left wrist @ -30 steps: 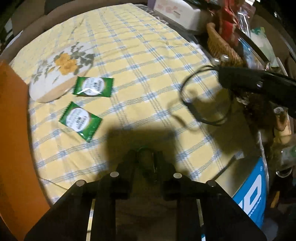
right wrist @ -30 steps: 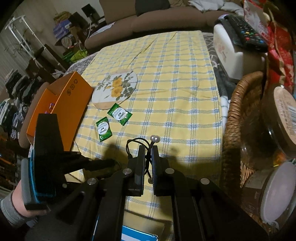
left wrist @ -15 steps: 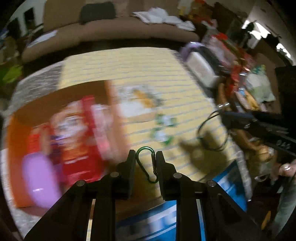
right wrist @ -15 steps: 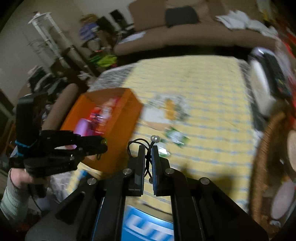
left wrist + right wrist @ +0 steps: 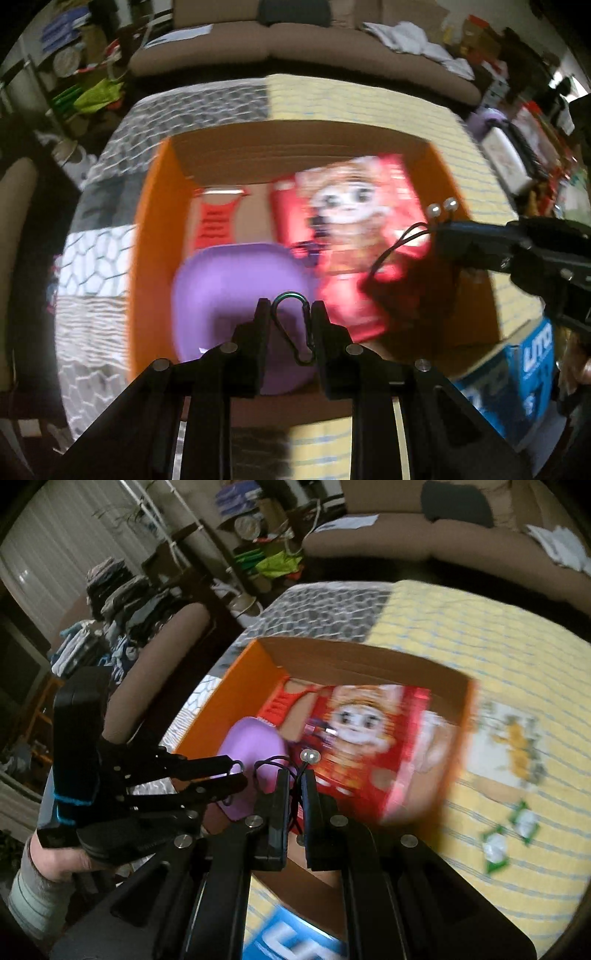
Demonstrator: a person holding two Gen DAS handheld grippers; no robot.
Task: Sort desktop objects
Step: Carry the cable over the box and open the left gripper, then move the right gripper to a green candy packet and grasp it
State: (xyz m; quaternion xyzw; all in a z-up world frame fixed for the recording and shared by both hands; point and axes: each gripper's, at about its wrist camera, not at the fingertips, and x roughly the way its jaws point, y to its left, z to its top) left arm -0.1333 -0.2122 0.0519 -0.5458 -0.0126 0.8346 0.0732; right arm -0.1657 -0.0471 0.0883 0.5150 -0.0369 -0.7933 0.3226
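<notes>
The left hand-held gripper (image 5: 287, 325) pinches a carabiner (image 5: 291, 326) above the box (image 5: 146, 236). The right hand-held gripper (image 5: 292, 794), pressed together, pinches a black cord (image 5: 271, 762), apparently bead-tipped, also above the box. Lower both inside the box walls before releasing, clear of the purple item (image 5: 229, 280) and red packet (image 5: 354, 229). Release separately to avoid tangling.
</notes>
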